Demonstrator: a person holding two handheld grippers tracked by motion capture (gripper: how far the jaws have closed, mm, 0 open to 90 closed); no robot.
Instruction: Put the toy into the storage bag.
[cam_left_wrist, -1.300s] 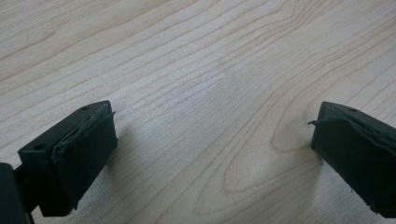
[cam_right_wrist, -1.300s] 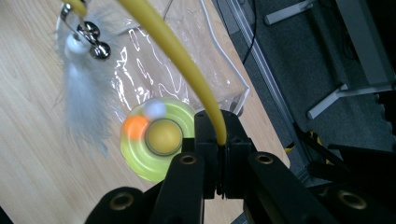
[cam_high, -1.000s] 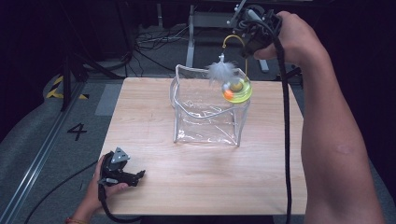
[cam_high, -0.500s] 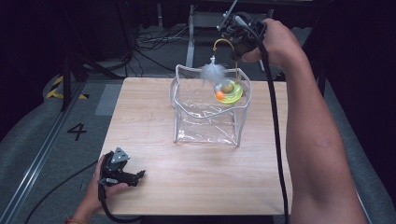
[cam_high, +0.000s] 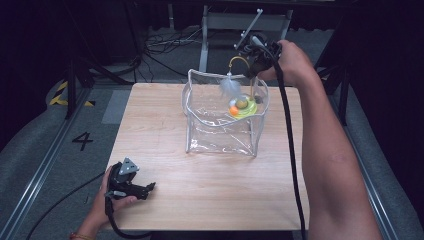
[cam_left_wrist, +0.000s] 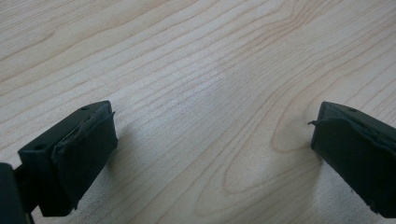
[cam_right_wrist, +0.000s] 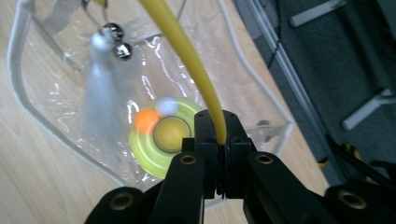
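Left gripper (cam_high: 131, 182): mine, resting on the desk (cam_high: 210, 195) well short of the clear bag (cam_high: 222, 117), jaws spread, empty. Right gripper (cam_right_wrist: 218, 154): mine, above the bag's far rim, clamped on the yellow wand (cam_right_wrist: 187, 56) of a cat toy (cam_high: 242, 106). Progress, by my judgement: toy partly inside, not released. Toy: green disc, orange ball, white feather (cam_right_wrist: 100, 93), two small bells.

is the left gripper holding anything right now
No, the left gripper has its two black jaws spread wide apart over the bare light wooden table, with nothing between them.
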